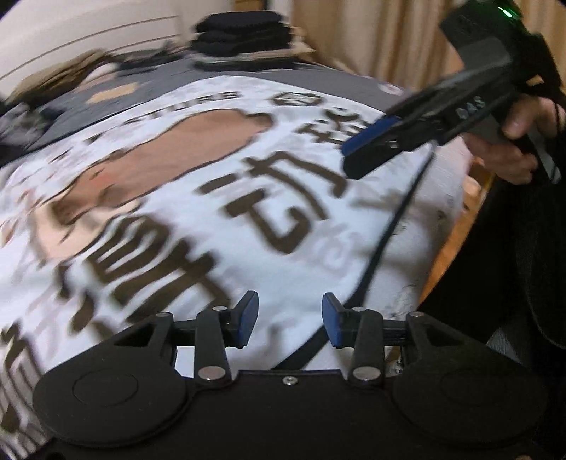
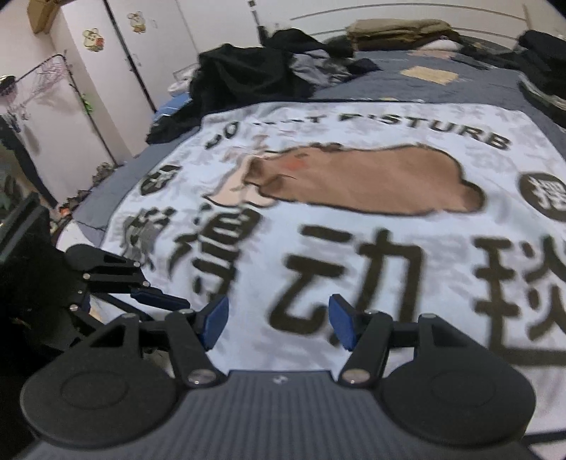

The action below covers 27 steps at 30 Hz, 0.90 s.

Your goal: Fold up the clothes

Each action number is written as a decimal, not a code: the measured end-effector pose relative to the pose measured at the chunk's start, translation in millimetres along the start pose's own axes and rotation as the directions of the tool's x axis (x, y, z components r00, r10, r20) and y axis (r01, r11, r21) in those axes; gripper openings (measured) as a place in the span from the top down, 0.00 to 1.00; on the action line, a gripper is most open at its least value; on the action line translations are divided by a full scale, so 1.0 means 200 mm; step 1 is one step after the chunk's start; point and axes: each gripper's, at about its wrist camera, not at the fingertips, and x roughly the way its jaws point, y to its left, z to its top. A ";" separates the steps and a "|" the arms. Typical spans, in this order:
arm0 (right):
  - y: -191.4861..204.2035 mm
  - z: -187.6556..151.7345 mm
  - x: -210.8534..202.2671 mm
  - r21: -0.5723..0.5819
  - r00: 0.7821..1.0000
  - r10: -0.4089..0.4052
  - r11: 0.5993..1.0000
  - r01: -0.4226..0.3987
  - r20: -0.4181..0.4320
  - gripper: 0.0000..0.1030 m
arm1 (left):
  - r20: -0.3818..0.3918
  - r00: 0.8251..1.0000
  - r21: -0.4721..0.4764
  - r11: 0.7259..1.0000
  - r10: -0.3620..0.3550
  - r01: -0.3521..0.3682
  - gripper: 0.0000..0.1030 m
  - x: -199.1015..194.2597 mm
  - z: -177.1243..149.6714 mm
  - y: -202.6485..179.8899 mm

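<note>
A large white cloth (image 1: pixel 226 244) (image 2: pixel 357 244) lies spread flat on the bed, printed with a brown animal and big dark characters. A black-trimmed edge (image 1: pixel 389 226) of it runs diagonally near the right side in the left wrist view. My left gripper (image 1: pixel 290 320) (image 2: pixel 166 300) hovers over the cloth's near part, jaws apart with nothing between the blue pads. My right gripper (image 2: pixel 277 320) (image 1: pixel 357 155) is open over the near edge and holds nothing. In the left wrist view a hand (image 1: pixel 513 148) holds it above the cloth's right side.
A grey quilt (image 2: pixel 442 88) covers the bed under the cloth. A heap of dark clothes (image 2: pixel 247 74) lies at the far left, an olive folded stack (image 2: pixel 396 30) at the back, and a dark folded stack (image 1: pixel 240 32) beyond the cloth. A clothes rack (image 2: pixel 53 85) stands left. Wooden bed edge (image 1: pixel 456 244) at right.
</note>
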 end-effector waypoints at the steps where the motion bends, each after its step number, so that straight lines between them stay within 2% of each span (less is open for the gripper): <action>1: 0.03 0.02 0.02 -0.007 1.000 0.012 1.000 -0.012 -0.002 0.40 | 0.001 1.000 -0.033 0.999 0.012 -0.012 0.61 -0.03 -0.02 0.04; 7: 0.22 0.13 0.18 -0.055 0.997 0.069 0.996 -0.070 -0.021 0.40 | 0.003 0.993 -0.189 0.975 0.117 -0.114 0.61 -0.25 -0.18 0.25; 12: 0.38 0.20 0.30 -0.086 0.992 0.119 0.989 -0.123 -0.051 0.40 | 0.007 0.979 -0.296 0.936 0.202 -0.191 0.60 -0.40 -0.34 0.38; 17: 0.53 0.23 0.43 -0.120 0.983 0.154 0.979 -0.165 -0.096 0.40 | -0.015 0.957 -0.378 0.884 0.291 -0.274 0.60 -0.51 -0.47 0.48; 21: 0.66 0.24 0.52 -0.152 0.977 0.178 0.969 -0.195 -0.118 0.40 | -0.052 0.925 -0.462 0.812 0.377 -0.357 0.56 -0.61 -0.59 0.58; 27: 0.80 0.24 0.61 -0.161 0.965 0.233 0.954 -0.251 -0.123 0.40 | -0.128 0.858 -0.596 0.653 0.497 -0.467 0.56 -0.79 -0.76 0.73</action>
